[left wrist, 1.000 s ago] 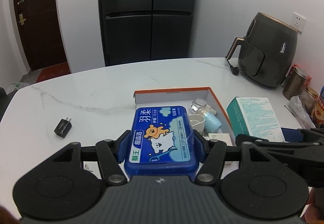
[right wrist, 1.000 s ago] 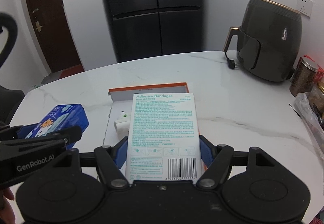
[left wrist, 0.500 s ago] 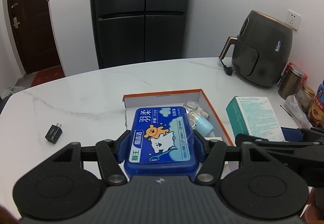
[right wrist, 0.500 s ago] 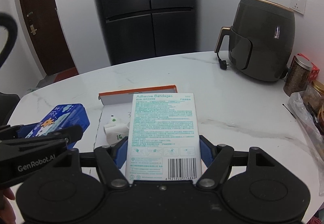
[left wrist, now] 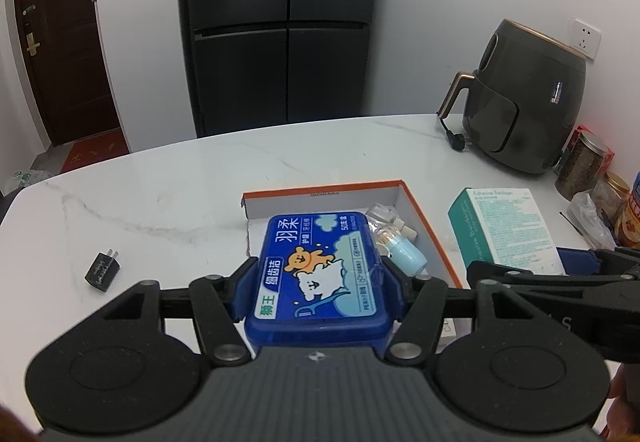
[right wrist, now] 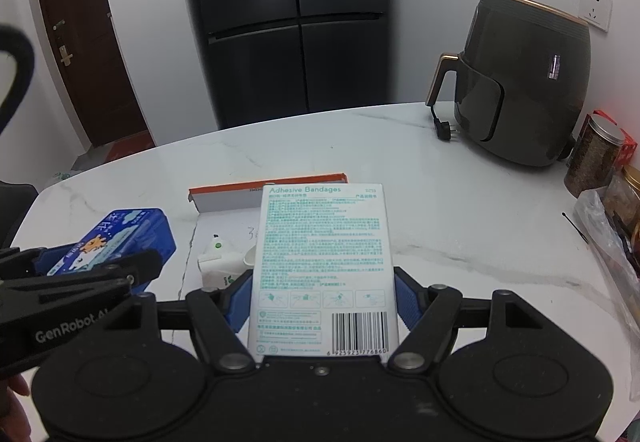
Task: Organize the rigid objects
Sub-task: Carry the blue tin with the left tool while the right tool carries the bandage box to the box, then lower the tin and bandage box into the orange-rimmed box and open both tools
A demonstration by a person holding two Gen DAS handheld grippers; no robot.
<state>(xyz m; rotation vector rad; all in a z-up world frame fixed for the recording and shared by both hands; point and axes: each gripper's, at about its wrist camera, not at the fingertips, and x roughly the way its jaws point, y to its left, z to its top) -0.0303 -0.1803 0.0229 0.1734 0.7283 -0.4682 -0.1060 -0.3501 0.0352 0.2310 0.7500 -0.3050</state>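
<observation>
White marble table (left wrist: 168, 202) below: your left gripper (left wrist: 316, 278) clamps the blue floss case (left wrist: 320, 274) above the orange-rimmed box (left wrist: 434, 238); right gripper (right wrist: 324, 302) clamps the bandage box (right wrist: 324, 262). Lower the case level into the free left side.

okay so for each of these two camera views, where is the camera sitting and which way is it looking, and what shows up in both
Left wrist: on the left gripper, looking along its fingers and down at the table; it grips a blue case above an orange-rimmed tray; the right gripper shows.
Right wrist: on the right gripper, same slant; it grips a bandage box; the left gripper shows.
Shared: tray, case, box, air fryer, fridge.
</observation>
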